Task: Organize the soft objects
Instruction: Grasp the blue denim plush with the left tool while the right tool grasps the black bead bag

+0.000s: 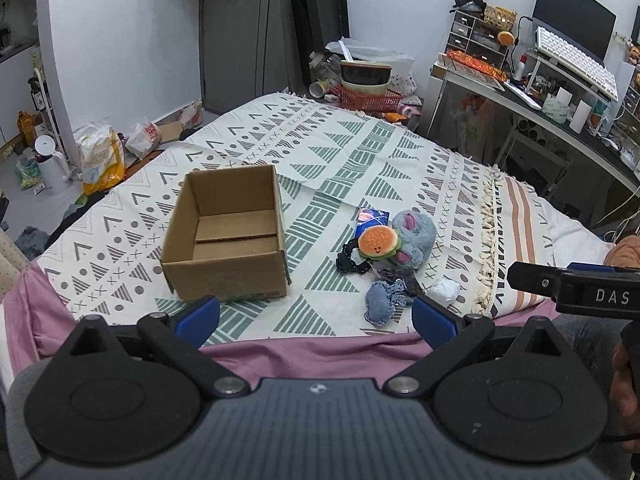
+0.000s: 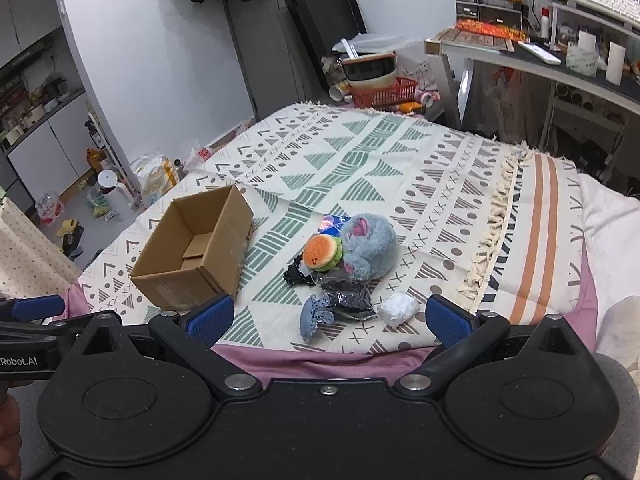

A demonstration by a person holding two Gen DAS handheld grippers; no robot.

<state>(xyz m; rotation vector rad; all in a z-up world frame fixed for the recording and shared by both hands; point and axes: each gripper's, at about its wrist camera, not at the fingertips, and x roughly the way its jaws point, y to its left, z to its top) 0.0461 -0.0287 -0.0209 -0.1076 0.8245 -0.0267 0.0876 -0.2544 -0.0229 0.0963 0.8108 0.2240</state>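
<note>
Both my left gripper (image 1: 316, 318) and right gripper (image 2: 328, 318) are wide open, empty cardboard box (image 1: 228, 236) beside the burger plush (image 1: 378, 242).

"DAS" on the right claw (image 1: 574, 286), "Robot.AI" on the left claw (image 2: 24, 354), both apparently cut off.

Two wrist fisheyes, side by side, near the bed's (image 1: 328, 184) front edge

Both look forward and down along their own fingers; the left view sits leftward, facing the cardboard box (image 1: 228, 236); the right sits rightward, nearer the toy pile (image 2: 344, 264); both share box, pile, desk (image 2: 560, 68).
</note>
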